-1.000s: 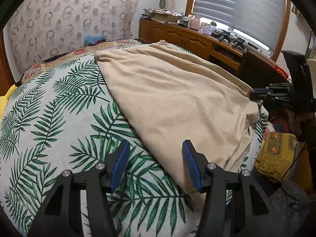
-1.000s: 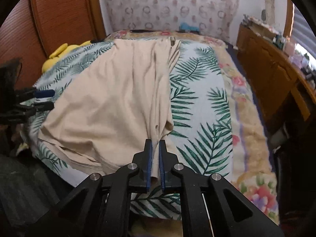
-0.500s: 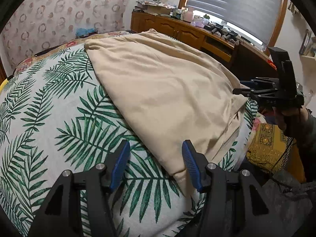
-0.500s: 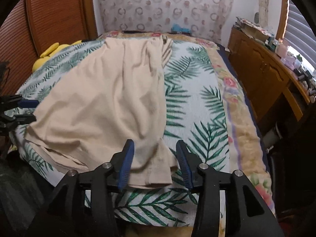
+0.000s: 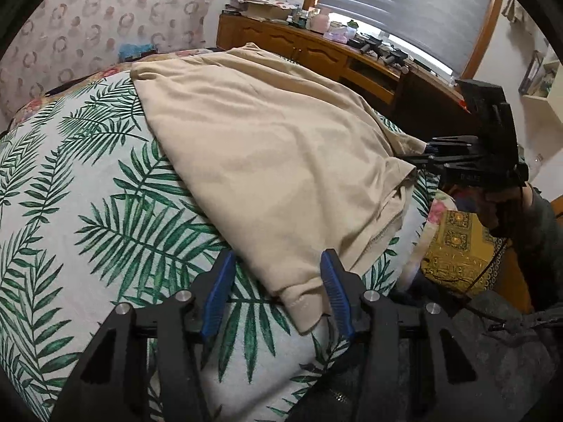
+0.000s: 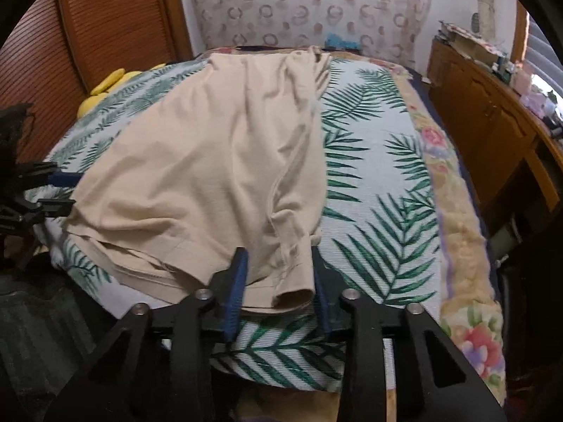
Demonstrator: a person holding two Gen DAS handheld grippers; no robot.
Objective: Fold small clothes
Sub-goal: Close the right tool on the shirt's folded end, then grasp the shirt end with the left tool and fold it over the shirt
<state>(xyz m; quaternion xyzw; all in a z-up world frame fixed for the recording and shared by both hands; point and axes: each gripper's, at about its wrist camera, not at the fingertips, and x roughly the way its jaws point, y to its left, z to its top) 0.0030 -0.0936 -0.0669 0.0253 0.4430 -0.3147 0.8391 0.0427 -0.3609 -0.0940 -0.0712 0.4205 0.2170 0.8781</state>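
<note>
A beige garment (image 5: 260, 147) lies spread lengthwise on the bed; it also shows in the right wrist view (image 6: 218, 161). My left gripper (image 5: 276, 283) is open, its blue pads on either side of the garment's near corner hem (image 5: 302, 302). My right gripper (image 6: 278, 274) is open, straddling the other near corner, a sleeve-like cuff (image 6: 293, 290). The right gripper also shows in the left wrist view (image 5: 436, 156), at the garment's far corner. The left gripper shows in the right wrist view (image 6: 59, 190), at the left edge.
The bed has a white cover with green palm leaves (image 5: 105, 211) and a floral border (image 6: 461, 246). A wooden cabinet (image 5: 316, 52) with clutter stands under the window. A wooden door (image 6: 105, 28) and a yellow soft toy (image 6: 105, 84) are at the left. A yellow patterned cloth (image 5: 457, 246) lies beside the bed.
My right gripper has opened, let go of the garment's corner and now straddles the cuff. My left gripper has stayed open and closed in on the near corner hem.
</note>
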